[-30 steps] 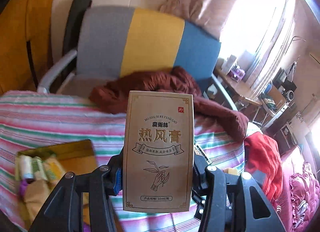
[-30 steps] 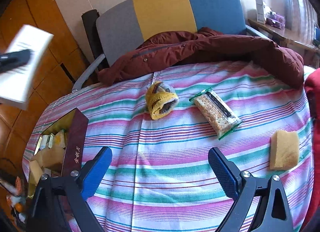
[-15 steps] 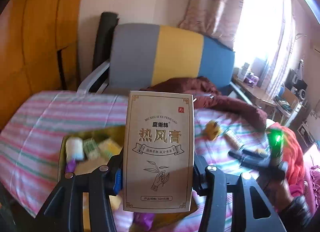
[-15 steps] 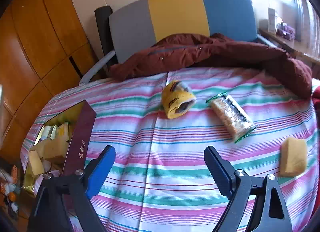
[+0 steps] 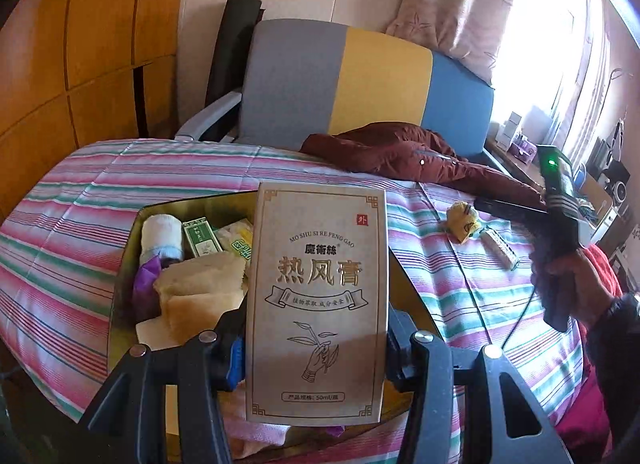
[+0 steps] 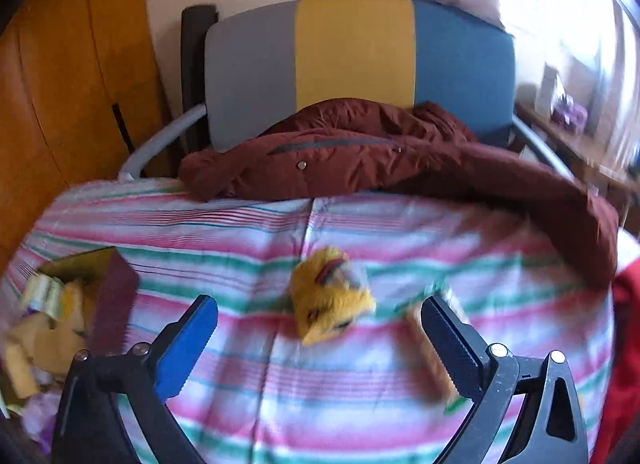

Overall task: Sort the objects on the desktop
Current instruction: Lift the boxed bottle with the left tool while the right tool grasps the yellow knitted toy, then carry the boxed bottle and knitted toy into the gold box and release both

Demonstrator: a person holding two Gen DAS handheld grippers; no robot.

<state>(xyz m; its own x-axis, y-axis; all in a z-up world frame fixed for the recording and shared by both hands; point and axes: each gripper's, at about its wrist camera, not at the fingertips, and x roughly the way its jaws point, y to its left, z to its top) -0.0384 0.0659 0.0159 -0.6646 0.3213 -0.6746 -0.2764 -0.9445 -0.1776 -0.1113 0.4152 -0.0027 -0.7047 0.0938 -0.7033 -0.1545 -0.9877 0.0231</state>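
Note:
My left gripper (image 5: 316, 348) is shut on a tall beige carton (image 5: 318, 296) with gold Chinese print, held upright above the open storage box (image 5: 128, 248) at the table's left. The box holds a white roll, a green packet (image 5: 202, 236), sponges and other items. My right gripper (image 6: 320, 328) is open and empty, low over the striped cloth, with a yellow knitted item (image 6: 330, 300) between its fingers and a snack bar packet (image 6: 432, 348) beside the right finger. Both also show in the left wrist view, the knitted item (image 5: 464, 222) and the packet (image 5: 500, 248), near the right gripper's handle (image 5: 560, 224).
A maroon jacket (image 6: 400, 156) lies along the table's far edge, against a grey, yellow and blue chair (image 6: 356, 56). The storage box (image 6: 116, 288) stands at the left in the right wrist view. A red cloth (image 6: 626, 344) hangs at the right edge.
My left gripper has carried the carton left and back over the storage box. My right gripper has moved forward and lower toward the yellow knitted item; its view is blurred by motion.

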